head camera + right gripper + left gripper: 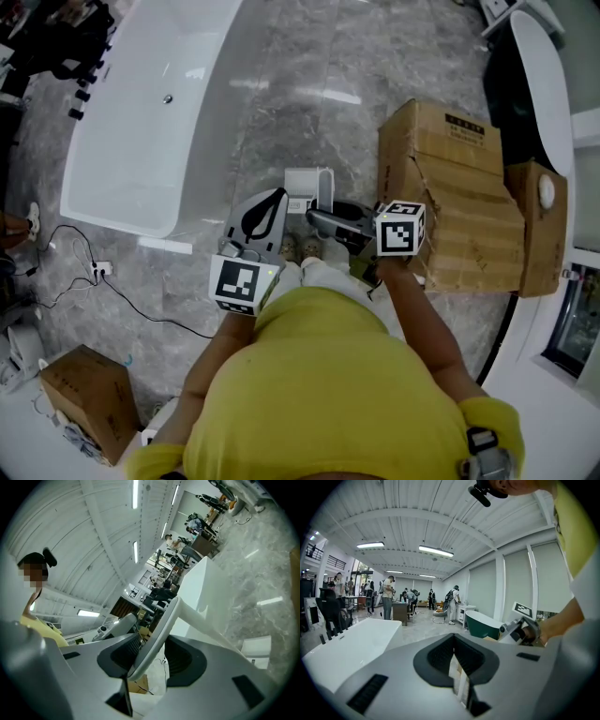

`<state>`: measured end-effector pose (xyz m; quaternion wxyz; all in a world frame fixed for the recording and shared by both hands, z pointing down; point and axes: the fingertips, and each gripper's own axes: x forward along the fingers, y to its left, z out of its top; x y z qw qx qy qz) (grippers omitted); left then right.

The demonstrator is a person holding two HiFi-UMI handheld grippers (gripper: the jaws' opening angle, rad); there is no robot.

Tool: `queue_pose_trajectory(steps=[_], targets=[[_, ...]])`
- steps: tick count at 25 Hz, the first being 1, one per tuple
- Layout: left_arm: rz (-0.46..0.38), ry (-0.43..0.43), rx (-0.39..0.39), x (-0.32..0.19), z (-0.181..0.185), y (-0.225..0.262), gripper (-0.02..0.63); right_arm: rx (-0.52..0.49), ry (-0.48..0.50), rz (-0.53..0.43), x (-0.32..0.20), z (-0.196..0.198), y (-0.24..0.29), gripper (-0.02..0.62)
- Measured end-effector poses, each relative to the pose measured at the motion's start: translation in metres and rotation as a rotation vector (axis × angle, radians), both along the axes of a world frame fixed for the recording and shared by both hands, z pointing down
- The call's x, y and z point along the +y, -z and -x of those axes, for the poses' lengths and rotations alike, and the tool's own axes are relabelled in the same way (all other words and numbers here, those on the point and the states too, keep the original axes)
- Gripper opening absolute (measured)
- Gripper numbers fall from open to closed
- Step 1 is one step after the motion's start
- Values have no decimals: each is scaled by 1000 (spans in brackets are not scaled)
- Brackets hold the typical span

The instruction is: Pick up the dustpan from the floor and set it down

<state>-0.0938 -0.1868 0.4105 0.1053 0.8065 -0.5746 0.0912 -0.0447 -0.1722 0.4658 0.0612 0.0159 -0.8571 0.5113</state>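
Note:
The white dustpan [306, 190] hangs just over the grey marble floor in front of my feet, with its handle [325, 192] upright. My right gripper [316, 218] reaches in from the right and is shut on that handle. In the right gripper view the curved white handle [161, 630] runs between the two grey jaws of the right gripper [149, 656]. My left gripper [277, 197] is held just left of the dustpan, apart from it. Its jaws meet at the tips with nothing between them. The left gripper view shows only a thin slit between the left gripper's [454, 644] jaws.
A long white bathtub [150, 112] lies to the left. Large cardboard boxes [450, 197] stand close on the right. A dark tub [544, 84] sits at the top right. A smaller box [89, 398] and cables with a power strip [98, 270] lie at the lower left. People [387, 597] stand far off.

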Motion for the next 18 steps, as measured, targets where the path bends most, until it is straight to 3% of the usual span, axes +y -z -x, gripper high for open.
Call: queue_pose_trajectory(steps=[18], targets=[[46,34,4,-11,27,-12,3,149,84,-15,-41,30,-109,163]])
